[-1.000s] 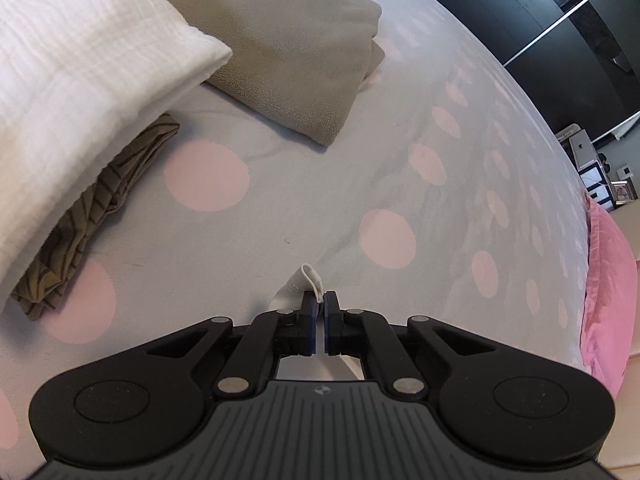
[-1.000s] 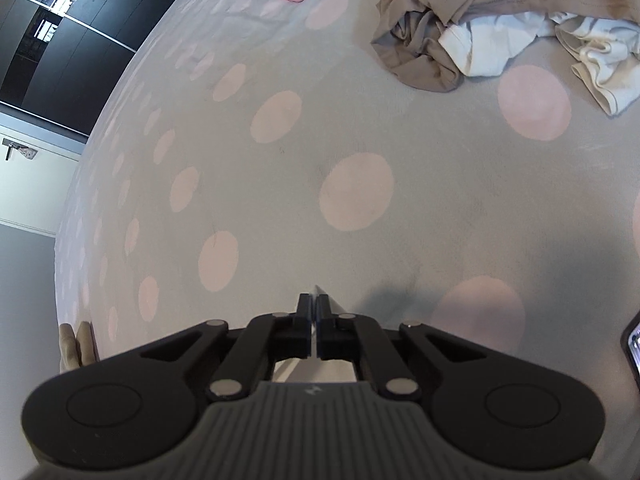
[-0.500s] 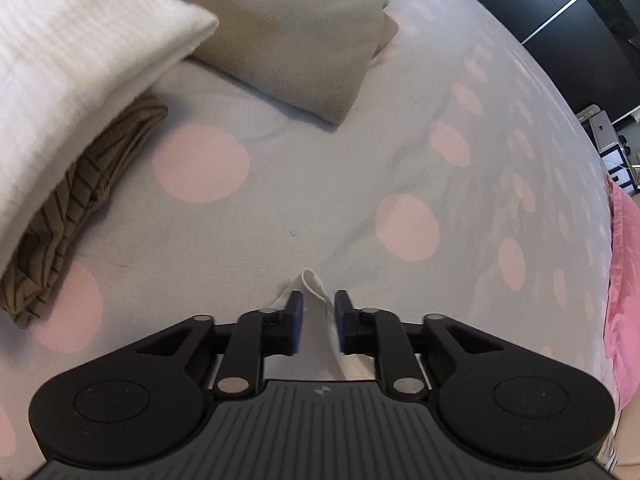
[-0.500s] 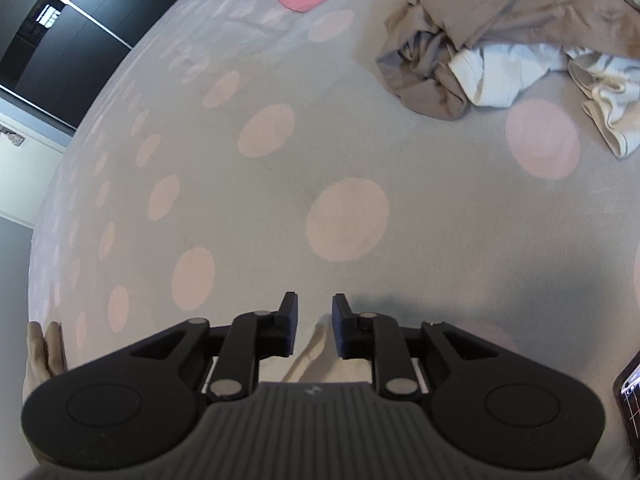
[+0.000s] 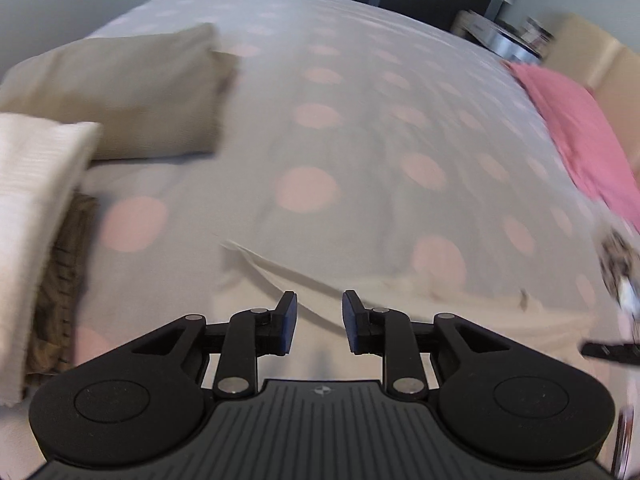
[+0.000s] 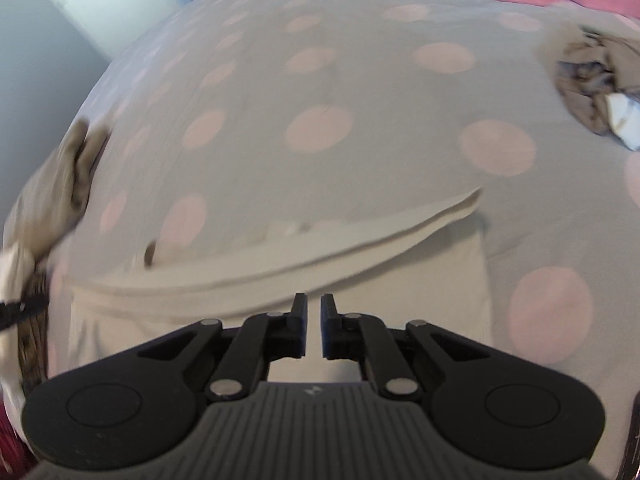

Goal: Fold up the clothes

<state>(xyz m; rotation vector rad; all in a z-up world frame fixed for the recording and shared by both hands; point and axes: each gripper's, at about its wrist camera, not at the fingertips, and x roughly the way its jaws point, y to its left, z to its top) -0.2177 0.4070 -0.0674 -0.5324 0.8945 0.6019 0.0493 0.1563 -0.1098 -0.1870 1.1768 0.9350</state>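
Cream garment (image 6: 280,280) lies flat on the dotted bed (image 6: 320,80), one fold laid, its long axis running 9 to 3 o'clock. Folded pile (image 5: 120,88) at 10 o'clock; unfolded heap (image 6: 600,80) at 2 o'clock awaits. Left tongs (image 5: 319,322) part-open, empty; right tongs (image 6: 314,326) closing on nothing.

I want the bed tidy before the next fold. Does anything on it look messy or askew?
Yes. A crumpled heap of unfolded clothes lies on the polka-dot bedspread, unlike the folded stack. The cream garment just below both claws lies flat, its folded edge slightly bowed.
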